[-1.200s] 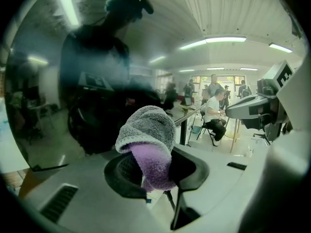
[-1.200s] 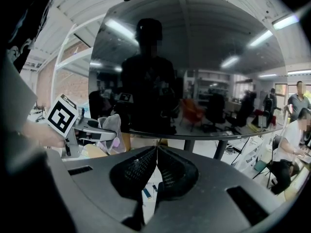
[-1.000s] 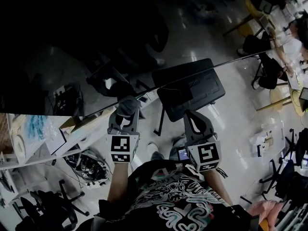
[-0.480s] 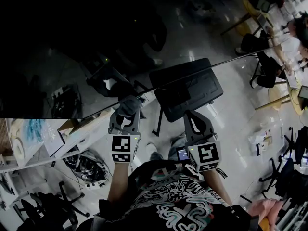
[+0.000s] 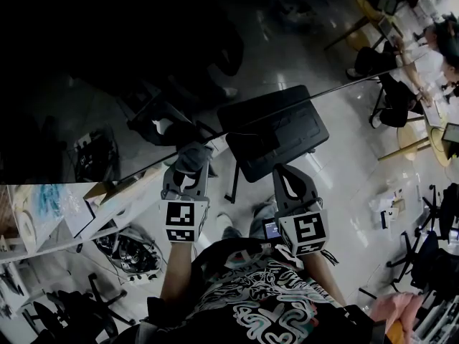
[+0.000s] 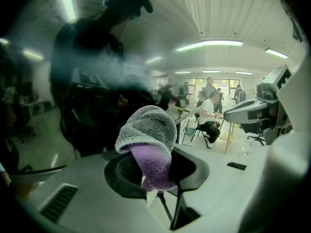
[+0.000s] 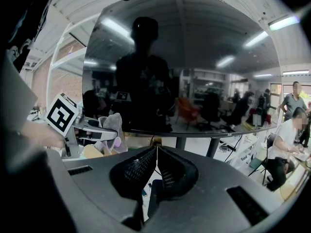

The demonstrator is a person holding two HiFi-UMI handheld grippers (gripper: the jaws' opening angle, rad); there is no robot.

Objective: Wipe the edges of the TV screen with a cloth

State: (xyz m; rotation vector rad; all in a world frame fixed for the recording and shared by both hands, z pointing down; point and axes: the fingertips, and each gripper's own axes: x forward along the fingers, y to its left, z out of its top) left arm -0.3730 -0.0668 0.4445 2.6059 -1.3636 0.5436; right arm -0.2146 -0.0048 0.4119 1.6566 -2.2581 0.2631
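The TV screen (image 5: 143,63) is a large dark reflective panel, and its lower edge (image 5: 323,92) runs slantwise across the head view. My left gripper (image 5: 188,165) is shut on a fluffy grey and purple cloth (image 5: 191,155), which presses against that lower edge. In the left gripper view the cloth (image 6: 148,140) bulges out between the jaws in front of the glass (image 6: 87,57). My right gripper (image 5: 287,170) hangs just below the edge, shut and empty, with its jaw tips meeting (image 7: 156,149). From the right gripper view the screen (image 7: 180,57) fills the middle, with the left gripper (image 7: 92,132) and cloth (image 7: 115,125) at its lower left.
A black flat stand plate (image 5: 287,138) on thin legs sits under the screen's edge. A white shelf unit (image 5: 72,210) with clutter stands at the left, and tangled cables (image 5: 129,249) lie below it. People sit at tables (image 5: 430,49) on the far right, among chairs.
Both grippers keep their places at the screen's lower edge. The head view has drifted slightly, so the edge sits a little lower at the left.
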